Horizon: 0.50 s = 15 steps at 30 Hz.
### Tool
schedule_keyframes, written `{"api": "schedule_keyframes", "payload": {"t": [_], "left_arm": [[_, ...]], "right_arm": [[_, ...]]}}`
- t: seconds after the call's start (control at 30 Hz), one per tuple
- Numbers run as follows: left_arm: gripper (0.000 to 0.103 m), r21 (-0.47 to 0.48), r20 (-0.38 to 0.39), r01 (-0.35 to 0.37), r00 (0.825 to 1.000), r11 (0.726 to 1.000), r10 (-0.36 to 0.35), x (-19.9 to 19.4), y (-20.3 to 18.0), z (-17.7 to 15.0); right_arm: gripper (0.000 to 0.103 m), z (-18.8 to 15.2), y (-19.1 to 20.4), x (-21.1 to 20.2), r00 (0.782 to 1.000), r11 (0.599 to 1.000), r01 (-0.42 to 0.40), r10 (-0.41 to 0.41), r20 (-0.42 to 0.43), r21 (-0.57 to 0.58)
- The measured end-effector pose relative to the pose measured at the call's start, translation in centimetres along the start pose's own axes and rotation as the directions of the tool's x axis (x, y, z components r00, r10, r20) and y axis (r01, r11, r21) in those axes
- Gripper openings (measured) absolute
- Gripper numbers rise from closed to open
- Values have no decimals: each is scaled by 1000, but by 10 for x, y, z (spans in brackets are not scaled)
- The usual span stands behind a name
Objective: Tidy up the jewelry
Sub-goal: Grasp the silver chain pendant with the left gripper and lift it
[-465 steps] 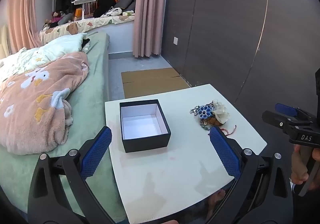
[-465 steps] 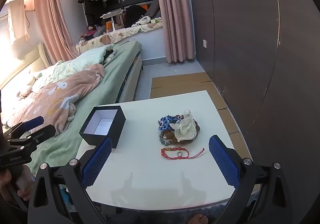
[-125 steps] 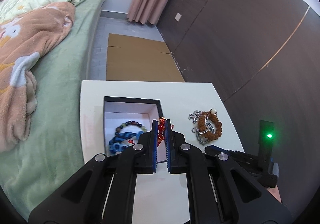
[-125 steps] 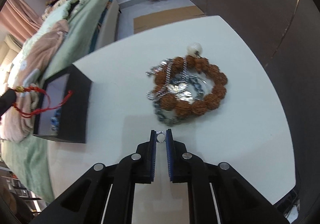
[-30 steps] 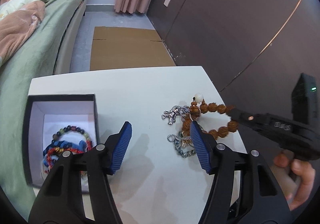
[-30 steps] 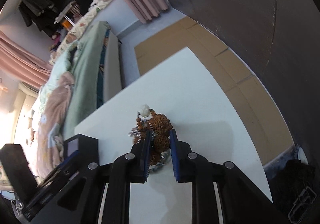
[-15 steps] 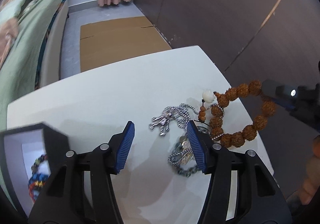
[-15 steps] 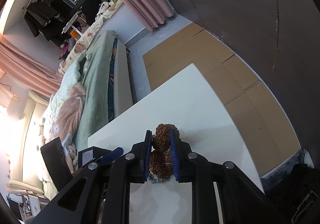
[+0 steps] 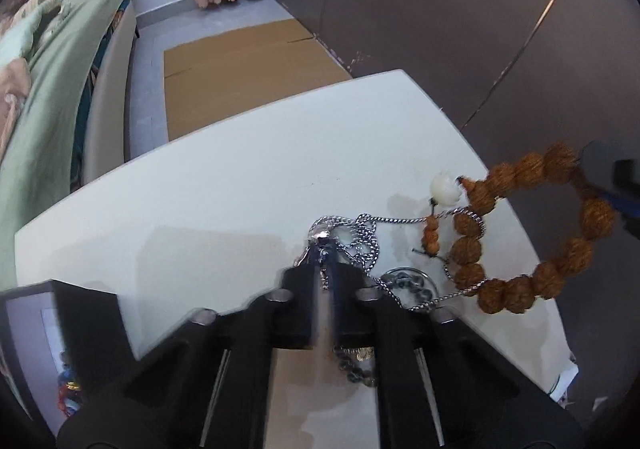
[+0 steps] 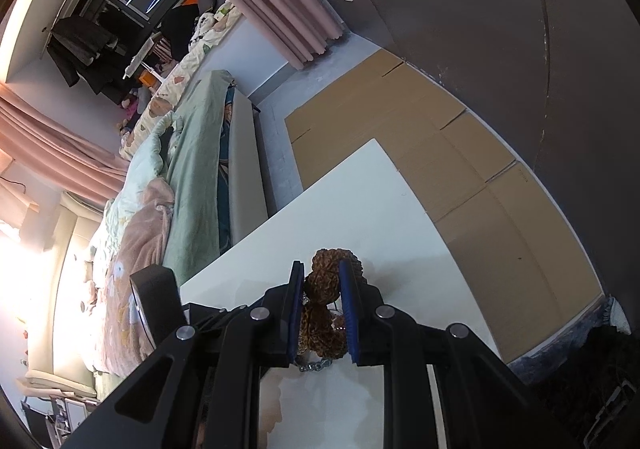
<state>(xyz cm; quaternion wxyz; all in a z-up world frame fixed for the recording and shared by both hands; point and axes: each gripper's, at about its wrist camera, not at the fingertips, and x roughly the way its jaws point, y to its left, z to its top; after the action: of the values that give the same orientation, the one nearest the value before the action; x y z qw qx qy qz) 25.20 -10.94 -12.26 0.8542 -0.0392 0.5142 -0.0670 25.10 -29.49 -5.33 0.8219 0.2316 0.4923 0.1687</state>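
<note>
My right gripper [image 10: 323, 281] is shut on a brown bead bracelet [image 10: 326, 289] and holds it lifted above the white table [image 9: 224, 185]. In the left wrist view the bracelet [image 9: 532, 233] hangs from the right gripper's tip at the right edge, with a white bead [image 9: 445, 187]. My left gripper [image 9: 326, 259] is shut on a silver chain necklace [image 9: 360, 233] that lies tangled on the table and threads through the bracelet. A dark bead string [image 9: 356, 365] lies beside my left fingers. The black jewelry box [image 9: 48, 337] at lower left holds coloured bracelets.
A bed with green sheet [image 9: 48, 61] runs along the table's left side. Flat cardboard [image 9: 248, 61] lies on the floor beyond the table. A dark panelled wall [image 9: 460, 9] stands to the right. The table's right edge is close to the bracelet.
My left gripper has gone from open to shut on the silver chain. My right gripper has lifted the brown bracelet a little higher and to the right.
</note>
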Motion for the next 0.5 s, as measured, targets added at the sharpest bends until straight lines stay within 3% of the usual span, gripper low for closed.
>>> {"api": "schedule_keyframes", "payload": {"t": [0.3,0.4,0.43,0.47,0.5], "left_arm": [[1,3,90,-23,996,1000,23,-61,9,3],[2,22,80,-6,997,1000,4,-59,6,4],[8,25,64,-1,998,1000,0,-54,5,5],[29,22,50,-2,999,1000,1,-50,4,6],[43,17,48,-1,999,1000,0,-47,3,5]], "right_arm": [[18,-3,11,-2,998,998,-60,60,-3,-9],[18,-4,12,-4,998,998,-62,62,4,-7],[18,-4,11,-5,998,998,-58,58,7,-5],[18,-5,10,-5,998,998,-55,55,8,-3],[18,-6,9,-6,999,999,-50,50,9,0]]}}
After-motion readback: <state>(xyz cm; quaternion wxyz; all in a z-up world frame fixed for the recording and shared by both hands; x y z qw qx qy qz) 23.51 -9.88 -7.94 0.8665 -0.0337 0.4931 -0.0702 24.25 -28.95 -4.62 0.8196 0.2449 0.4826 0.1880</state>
